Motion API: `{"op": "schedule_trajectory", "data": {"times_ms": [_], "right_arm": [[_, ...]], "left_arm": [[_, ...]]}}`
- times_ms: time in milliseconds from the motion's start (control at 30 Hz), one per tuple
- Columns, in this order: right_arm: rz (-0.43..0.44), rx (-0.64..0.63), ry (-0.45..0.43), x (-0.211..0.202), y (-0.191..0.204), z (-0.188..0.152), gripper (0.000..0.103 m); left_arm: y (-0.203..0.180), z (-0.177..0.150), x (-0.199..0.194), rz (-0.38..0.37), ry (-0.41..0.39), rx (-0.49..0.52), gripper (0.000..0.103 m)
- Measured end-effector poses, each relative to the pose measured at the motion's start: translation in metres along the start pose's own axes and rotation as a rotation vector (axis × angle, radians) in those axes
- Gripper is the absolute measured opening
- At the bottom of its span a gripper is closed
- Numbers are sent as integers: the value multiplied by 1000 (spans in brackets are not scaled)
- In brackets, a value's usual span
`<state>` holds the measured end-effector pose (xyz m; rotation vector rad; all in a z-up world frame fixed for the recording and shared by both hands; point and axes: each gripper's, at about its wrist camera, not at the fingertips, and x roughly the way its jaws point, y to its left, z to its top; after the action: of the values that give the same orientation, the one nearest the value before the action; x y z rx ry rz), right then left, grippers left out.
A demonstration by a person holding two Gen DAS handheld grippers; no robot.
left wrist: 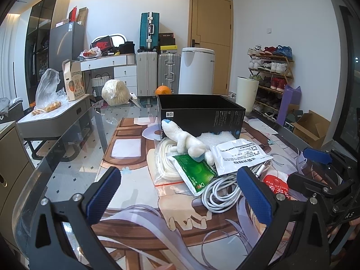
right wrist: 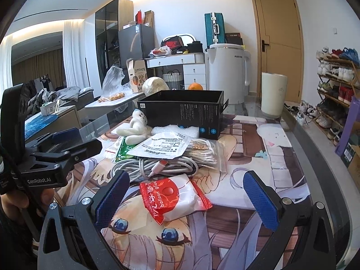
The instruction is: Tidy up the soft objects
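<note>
A pile of soft things lies on the printed mat in front of an open black box (left wrist: 200, 114). It holds a white plush toy (left wrist: 186, 141), a green packet (left wrist: 195, 173), a white printed pouch (left wrist: 238, 155), a bagged white cord (left wrist: 166, 159) and a loose white cable (left wrist: 220, 191). My left gripper (left wrist: 180, 195) hovers open just short of the pile, with nothing between its fingers. My right gripper (right wrist: 186, 199) is open too. A red-and-white balloon glue packet (right wrist: 175, 195) lies on the mat between its fingers, untouched by the pads. The plush toy (right wrist: 135, 126) leans against the box (right wrist: 180, 110).
The glass table's curved edge (right wrist: 315, 162) runs along the right. A white kettle (right wrist: 227, 67), a cream cylinder (right wrist: 273, 94) and an orange (right wrist: 195, 86) stand behind the box. A side table (left wrist: 56, 117) with a plastic bag is at the left, a shoe rack (right wrist: 335, 78) at the right.
</note>
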<state>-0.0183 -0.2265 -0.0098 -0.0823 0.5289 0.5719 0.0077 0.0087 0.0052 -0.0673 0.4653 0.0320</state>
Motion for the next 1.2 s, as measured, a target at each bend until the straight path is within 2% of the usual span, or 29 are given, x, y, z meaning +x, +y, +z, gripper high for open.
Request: {"op": "schedule_trajectory", "data": {"times_ms": [267, 700, 1200], "right_arm": [[8, -3, 32, 5, -1, -1, 103], [4, -32, 38, 6, 1, 3, 102], [10, -82, 77, 18, 2, 14, 102]], "left_arm": [[0, -1, 0, -1, 1, 4, 103], [0, -2, 0, -1, 0, 3, 103], [-2, 13, 3, 13, 0, 21, 103]]}}
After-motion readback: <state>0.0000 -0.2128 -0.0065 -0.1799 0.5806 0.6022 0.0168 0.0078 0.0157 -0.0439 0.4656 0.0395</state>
